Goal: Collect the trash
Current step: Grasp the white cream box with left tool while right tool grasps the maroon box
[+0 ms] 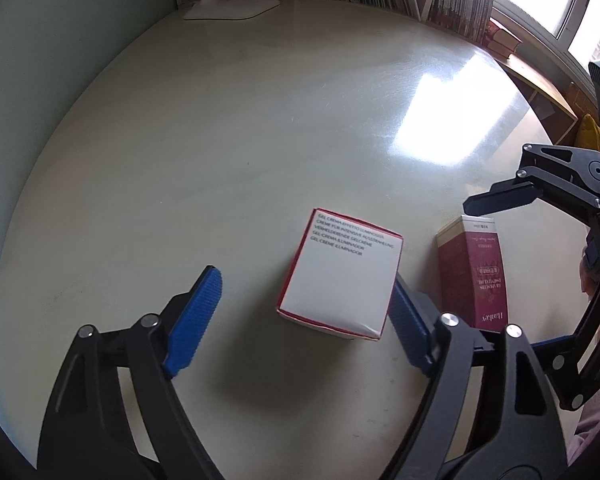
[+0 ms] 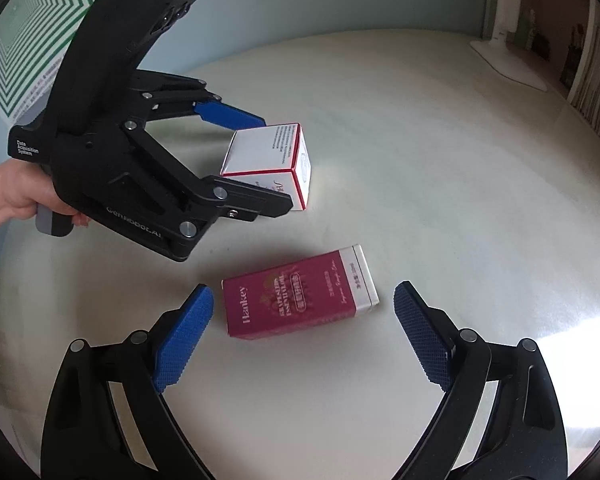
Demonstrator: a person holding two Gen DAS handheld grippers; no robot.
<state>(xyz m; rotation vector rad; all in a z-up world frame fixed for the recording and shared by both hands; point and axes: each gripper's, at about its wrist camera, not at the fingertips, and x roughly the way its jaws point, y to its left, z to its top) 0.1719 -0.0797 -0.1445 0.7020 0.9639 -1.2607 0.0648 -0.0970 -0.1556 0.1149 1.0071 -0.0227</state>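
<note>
Nothing collected yet. White box (image 1: 340,280) lower centre between left gripper (image 1: 304,312) jaws, apart, one pad perhaps touching. Red box (image 2: 300,292) flat, lower centre, between wide-apart right gripper (image 2: 300,328) jaws. Both pickups left.

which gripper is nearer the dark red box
Right. The right gripper hangs over the dark red box, open fingers on either side of it. The left gripper is beyond, around the white box.

On the table (image 2: 420,160), the white box (image 2: 276,160) lies beyond the red box (image 2: 300,292), apart; each sits between a gripper's fingers; a lamp base (image 2: 512,64) stands far behind
</note>
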